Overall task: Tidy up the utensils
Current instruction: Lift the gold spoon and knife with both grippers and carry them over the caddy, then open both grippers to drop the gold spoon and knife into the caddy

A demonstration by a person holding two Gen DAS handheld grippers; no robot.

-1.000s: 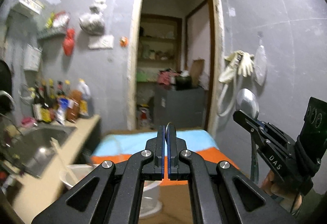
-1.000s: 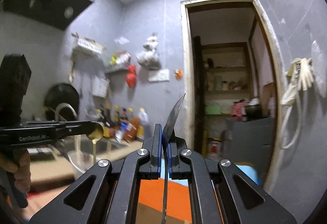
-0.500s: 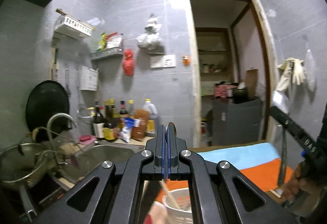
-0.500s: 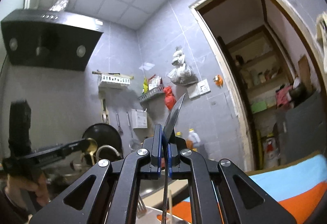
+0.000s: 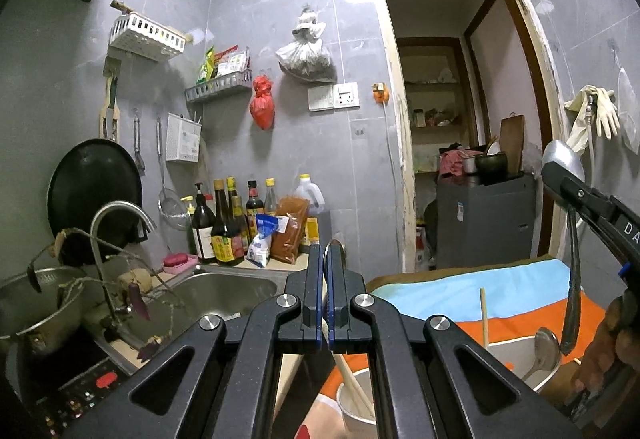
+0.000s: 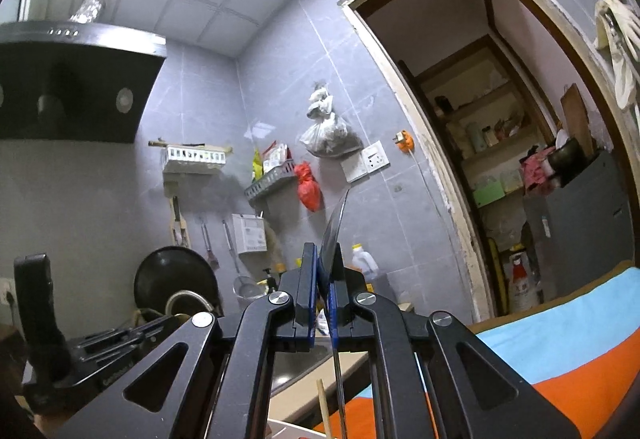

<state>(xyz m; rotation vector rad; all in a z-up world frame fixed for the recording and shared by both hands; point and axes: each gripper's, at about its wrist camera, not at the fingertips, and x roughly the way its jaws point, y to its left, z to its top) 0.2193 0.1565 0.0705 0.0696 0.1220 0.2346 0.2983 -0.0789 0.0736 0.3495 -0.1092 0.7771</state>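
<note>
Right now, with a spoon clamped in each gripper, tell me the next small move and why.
Probably lower the right gripper so its large metal spoon drops handle-first into the white bowl right below, where a smaller spoon already rests.

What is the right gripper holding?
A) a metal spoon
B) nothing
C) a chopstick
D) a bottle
A: the right gripper is shut on a metal spoon; the left wrist view shows its bowl above the jaws and its handle hanging below them.
</note>
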